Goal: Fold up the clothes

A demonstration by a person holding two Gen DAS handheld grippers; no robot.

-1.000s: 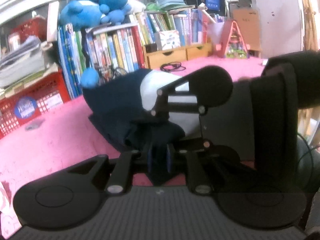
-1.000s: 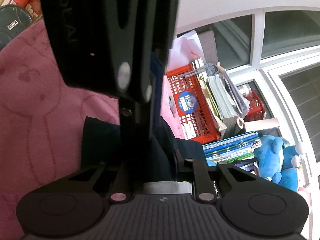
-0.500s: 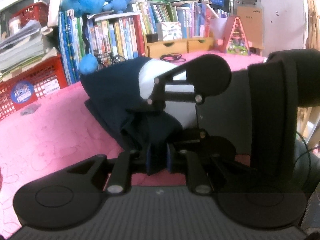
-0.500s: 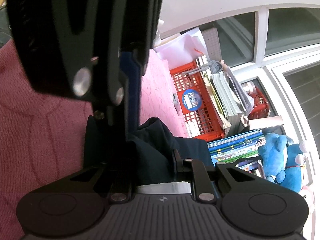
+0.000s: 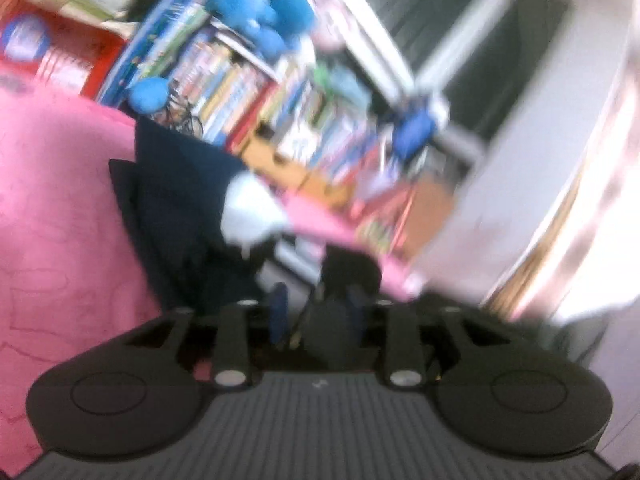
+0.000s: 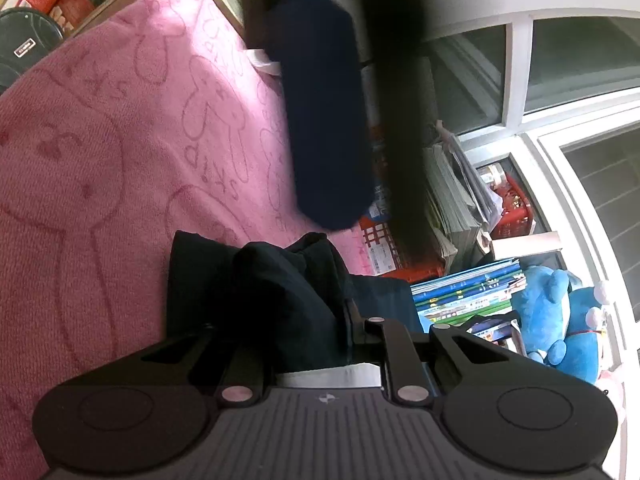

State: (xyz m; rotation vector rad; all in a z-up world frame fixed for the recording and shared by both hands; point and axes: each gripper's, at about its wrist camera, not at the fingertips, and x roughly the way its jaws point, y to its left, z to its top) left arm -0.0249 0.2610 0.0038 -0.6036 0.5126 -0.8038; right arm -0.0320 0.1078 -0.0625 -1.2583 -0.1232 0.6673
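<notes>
Progress is looking partial: the navy garment (image 6: 280, 300) is being kept bunched in a thick stack on the pink desk cover (image 6: 100, 152), so some layering is being shown, though neatness can't be judged. The right gripper (image 6: 316, 344) is being held clamped on that fabric, tilted low along the desk. The left gripper (image 5: 316, 312) is being swung through a blurry frame, fingers parted with no cloth between them; the garment (image 5: 180, 208) is lying beyond it, near the bookshelf (image 5: 248, 80) edge.
</notes>
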